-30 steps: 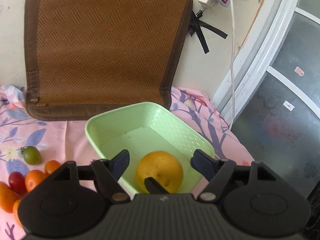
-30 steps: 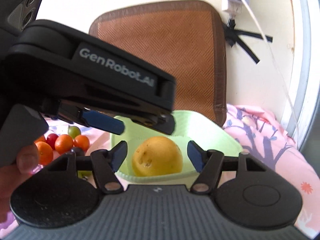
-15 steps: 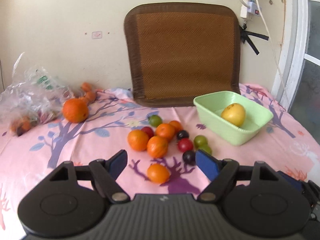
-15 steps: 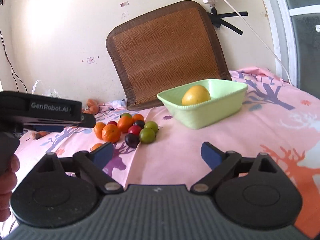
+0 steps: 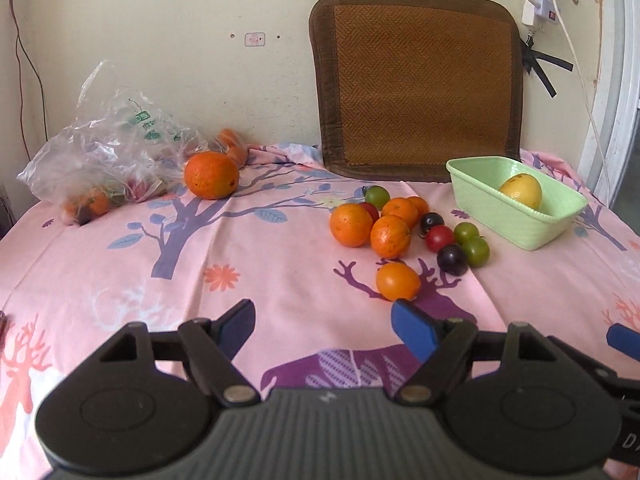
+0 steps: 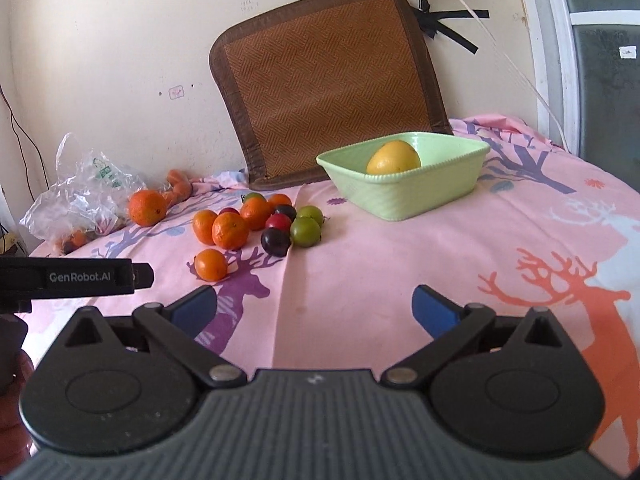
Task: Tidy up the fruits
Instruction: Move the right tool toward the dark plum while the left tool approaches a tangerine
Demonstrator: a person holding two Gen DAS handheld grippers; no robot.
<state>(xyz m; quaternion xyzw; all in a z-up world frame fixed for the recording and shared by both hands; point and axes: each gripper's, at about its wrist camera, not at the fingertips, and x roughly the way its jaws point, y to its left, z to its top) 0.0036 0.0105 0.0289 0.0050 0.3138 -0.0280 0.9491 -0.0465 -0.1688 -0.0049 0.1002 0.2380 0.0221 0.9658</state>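
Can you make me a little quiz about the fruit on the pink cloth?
1. True or false: the green basket holds one yellow fruit.
2. The big orange sitting alone is closest to: A the plastic bag, B the green basket, C the brown mat.
3. Fill in: nothing is between the fingers of the left hand-held gripper or the right hand-held gripper; both are ____.

Key: 1 true. 2 A. 3 empty.

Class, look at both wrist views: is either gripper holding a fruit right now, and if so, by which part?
Nothing is held. The left gripper is open over bare cloth; the right gripper has empty jaws, opening. The yellow fruit lies in the green basket.
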